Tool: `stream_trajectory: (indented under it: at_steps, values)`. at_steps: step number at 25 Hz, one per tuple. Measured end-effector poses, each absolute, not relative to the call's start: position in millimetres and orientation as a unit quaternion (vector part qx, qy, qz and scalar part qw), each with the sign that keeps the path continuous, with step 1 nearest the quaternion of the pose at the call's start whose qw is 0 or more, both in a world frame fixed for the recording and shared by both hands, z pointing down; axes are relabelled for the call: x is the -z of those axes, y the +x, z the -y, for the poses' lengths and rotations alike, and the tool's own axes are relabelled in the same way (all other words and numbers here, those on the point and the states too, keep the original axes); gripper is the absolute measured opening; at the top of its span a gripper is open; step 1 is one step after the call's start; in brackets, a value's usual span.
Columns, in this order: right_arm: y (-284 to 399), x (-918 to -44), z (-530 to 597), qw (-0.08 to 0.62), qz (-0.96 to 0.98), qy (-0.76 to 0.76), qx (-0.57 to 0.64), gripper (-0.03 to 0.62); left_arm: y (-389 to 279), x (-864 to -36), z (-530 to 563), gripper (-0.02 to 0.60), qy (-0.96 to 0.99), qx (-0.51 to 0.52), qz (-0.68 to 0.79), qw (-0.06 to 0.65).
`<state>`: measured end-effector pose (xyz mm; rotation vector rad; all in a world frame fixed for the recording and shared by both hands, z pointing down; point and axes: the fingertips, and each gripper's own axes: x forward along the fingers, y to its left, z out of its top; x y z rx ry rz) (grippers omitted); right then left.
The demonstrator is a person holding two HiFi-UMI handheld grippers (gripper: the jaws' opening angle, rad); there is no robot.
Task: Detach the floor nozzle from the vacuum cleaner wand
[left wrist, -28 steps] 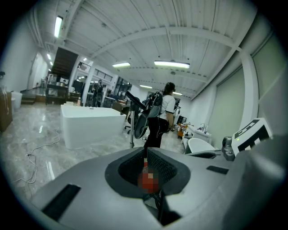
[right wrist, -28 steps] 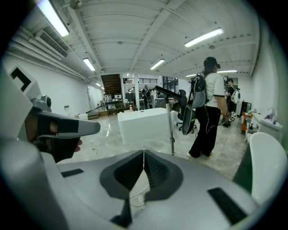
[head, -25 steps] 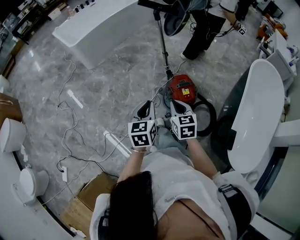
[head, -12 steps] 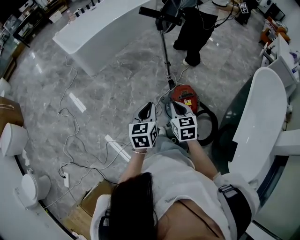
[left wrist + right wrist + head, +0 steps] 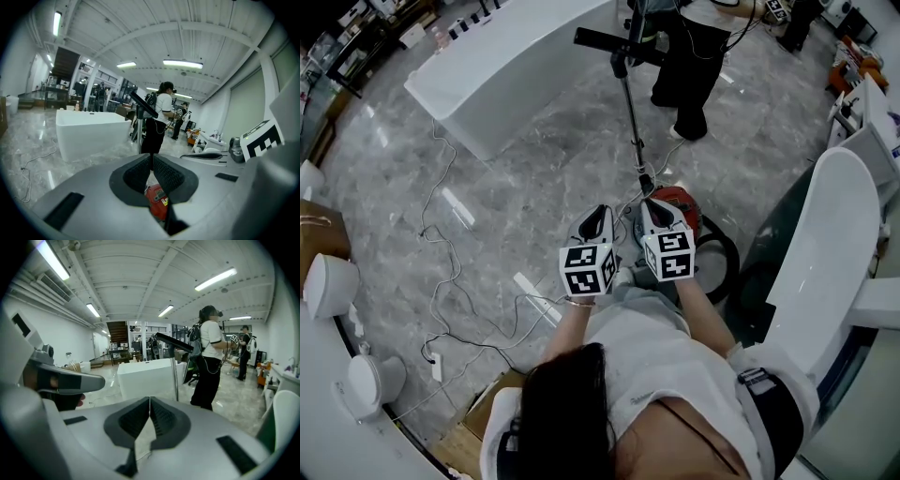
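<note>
A red canister vacuum cleaner sits on the grey marble floor just beyond my two grippers, partly hidden behind the right one. Its thin wand stands upright from it, with the black floor nozzle as a crossbar at the top. My left gripper and right gripper are held side by side in the air short of the vacuum, both shut and empty. In the left gripper view, the left gripper shows the red vacuum below its pads. The right gripper points toward the wand and nozzle.
A black hose curls to the right of the vacuum. A person in black trousers stands behind the wand. White bathtubs stand at the back left and on the right. Cables trail over the floor on the left.
Both grippers have moved forward together toward the vacuum, which now sits closer to their tips. The person behind the wand has shifted position.
</note>
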<state>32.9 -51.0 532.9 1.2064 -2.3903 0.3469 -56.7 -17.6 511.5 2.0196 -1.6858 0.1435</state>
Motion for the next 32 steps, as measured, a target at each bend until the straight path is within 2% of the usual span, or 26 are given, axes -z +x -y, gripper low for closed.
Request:
stream_trajectory:
  at_steps: [11, 32]
  values:
    - [38.6, -537.7, 117.3, 0.22, 0.866, 0.435, -0.114, 0.015, -52.7, -515.9, 79.9, 0.023, 0.74, -0.048, 0.624, 0.245]
    - [52.1, -538.6, 136.8, 0.218, 0.874, 0.42, -0.115, 0.015, -39.1, -518.4, 102.8, 0.023, 0.73, -0.036, 0.632, 0.257]
